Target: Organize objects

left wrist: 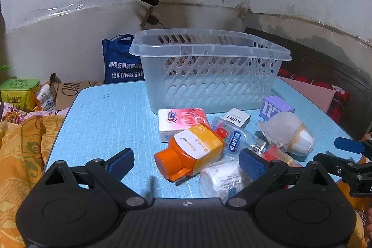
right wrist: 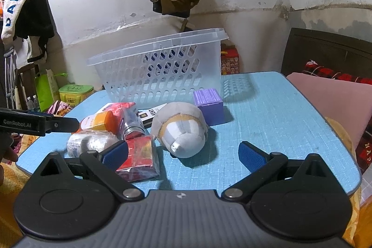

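Objects for organizing lie in a loose pile on a light blue table (left wrist: 104, 113), directly ahead of both grippers. A translucent slotted plastic basket (left wrist: 209, 76) stands upright at the far side of the table, beyond the pile.

Left gripper (left wrist: 187, 160): its two blue-padded fingers are spread wide and hold nothing. Between the fingers, just ahead, an orange bottle (left wrist: 189, 153) lies on its side with its cap pointing back toward the gripper. Touching the near right finger is a white plastic-wrapped packet (left wrist: 223, 177). Just beyond the bottle sits a pink-and-white box (left wrist: 182, 121). To the right of that lie a clear bottle with a blue label (left wrist: 234, 138), a small white and black box printed KENT (left wrist: 236, 119), a purple box (left wrist: 276, 107) and a grey plush toy (left wrist: 288, 131) (its exact shape is hard to make out).

Right gripper (right wrist: 183, 156): its fingers are likewise spread wide and grip nothing. The plush toy rests on the table between them, slightly ahead and nearer the left finger. A red shrink-wrapped packet (right wrist: 139, 158) lies against the left finger. The purple box stands upright farther ahead, close to the basket's wall.

From the right wrist view, the left gripper's black arm reaches in from the left edge toward the pile.
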A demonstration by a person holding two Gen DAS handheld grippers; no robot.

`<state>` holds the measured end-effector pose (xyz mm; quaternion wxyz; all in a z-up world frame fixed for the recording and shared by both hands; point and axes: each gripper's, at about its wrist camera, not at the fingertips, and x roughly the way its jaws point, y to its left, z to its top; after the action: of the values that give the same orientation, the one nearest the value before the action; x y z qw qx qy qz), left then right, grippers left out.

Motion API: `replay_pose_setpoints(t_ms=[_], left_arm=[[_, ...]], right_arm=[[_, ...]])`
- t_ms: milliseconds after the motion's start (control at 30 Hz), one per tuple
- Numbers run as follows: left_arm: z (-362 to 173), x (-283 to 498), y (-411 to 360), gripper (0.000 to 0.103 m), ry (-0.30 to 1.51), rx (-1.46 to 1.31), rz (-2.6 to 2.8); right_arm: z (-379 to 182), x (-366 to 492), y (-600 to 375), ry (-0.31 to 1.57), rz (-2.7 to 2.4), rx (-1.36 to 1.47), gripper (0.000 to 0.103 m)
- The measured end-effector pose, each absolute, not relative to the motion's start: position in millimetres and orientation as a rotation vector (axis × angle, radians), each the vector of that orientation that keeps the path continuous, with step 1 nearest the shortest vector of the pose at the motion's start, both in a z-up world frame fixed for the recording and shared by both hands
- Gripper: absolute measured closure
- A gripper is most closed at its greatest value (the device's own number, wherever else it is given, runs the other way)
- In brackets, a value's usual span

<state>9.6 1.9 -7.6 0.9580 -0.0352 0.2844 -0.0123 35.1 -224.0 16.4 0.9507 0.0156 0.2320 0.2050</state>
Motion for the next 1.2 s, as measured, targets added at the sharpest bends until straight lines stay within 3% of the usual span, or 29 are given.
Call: replay_pose_setpoints(t_ms=[1200], left_arm=[[-13, 14, -5, 0.004, 0.619, -0.025, -0.008]], right_arm=[[1, 39, -240, 0.466, 0.463, 0.107, 0.0]])
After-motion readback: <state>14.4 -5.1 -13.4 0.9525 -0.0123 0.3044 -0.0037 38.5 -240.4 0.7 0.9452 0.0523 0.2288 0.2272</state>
